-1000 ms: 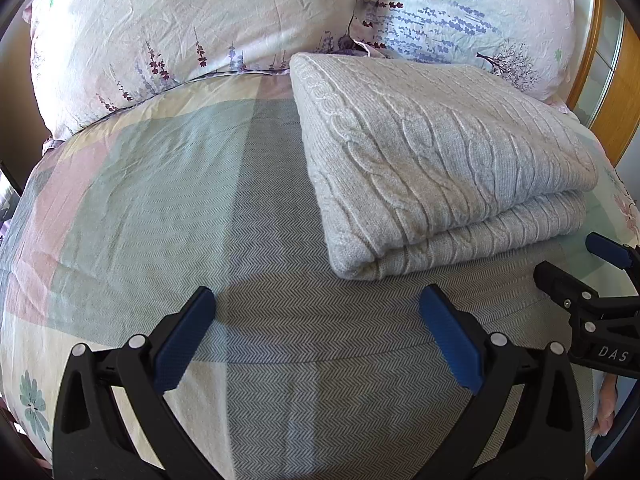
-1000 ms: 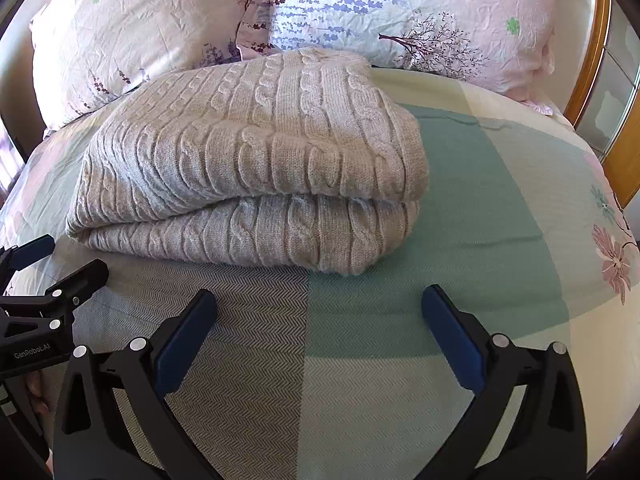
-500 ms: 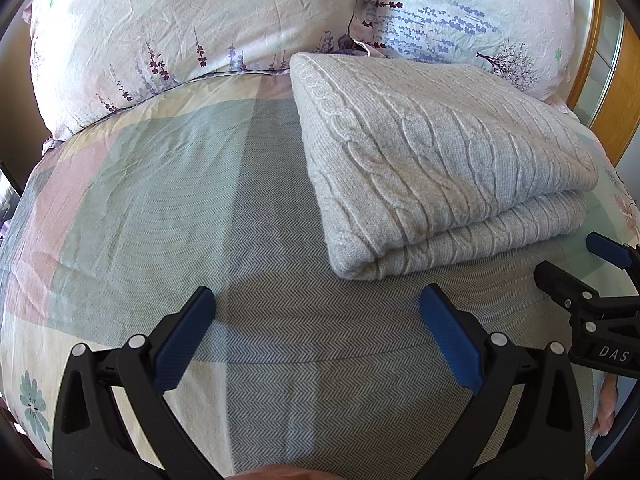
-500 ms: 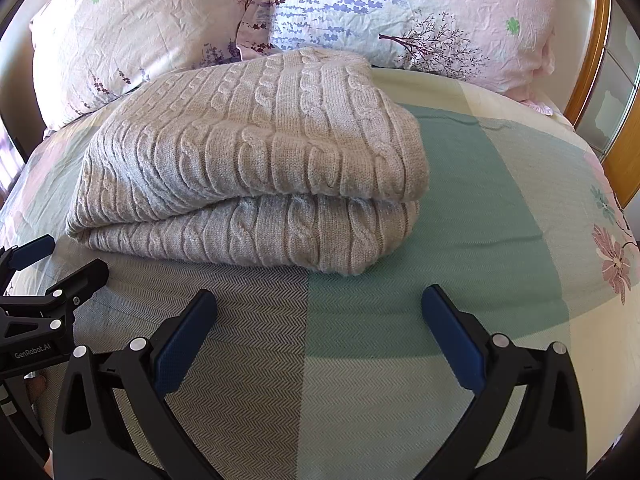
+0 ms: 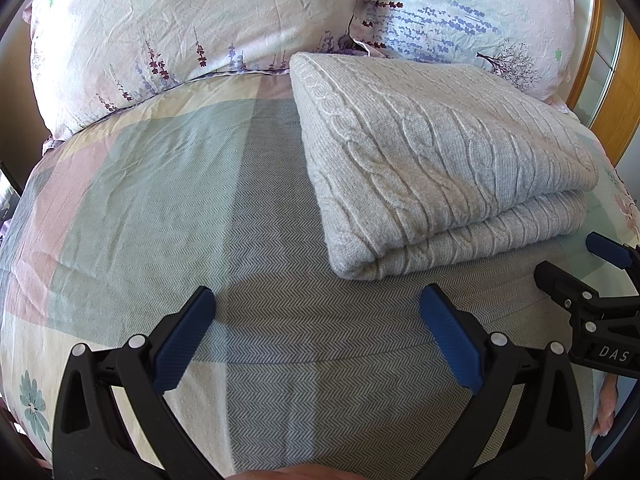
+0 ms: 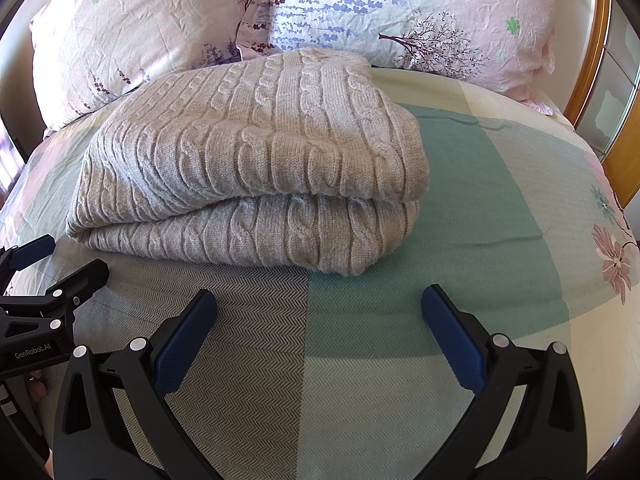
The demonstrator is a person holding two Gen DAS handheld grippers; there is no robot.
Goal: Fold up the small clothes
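Left and right wrist views, one moment. The grey cable-knit sweater lies folded in two thick layers on the patchwork bedspread, its far edge against the two floral pillows. In the left wrist view it fills the upper right of the frame; in the right wrist view it sits at upper left to centre. I hold the left gripper with its jaws spread wide and empty, low in the frame above bare bedspread; the right gripper is likewise spread and holds nothing. Each also shows at the edge of the other's view: the right one at lower right of the left view, the left one at lower left of the right view.

The governing relation: the bundle lies ahead of both grippers and between them, near but not touching either. Its long axis runs roughly across the frame, with the stacked open edges facing me. Neither gripper is clearly nearer; the left faces the near left corner, the right the near right corner.

I judge the fold largely complete; any further fold would bring one short end over the other
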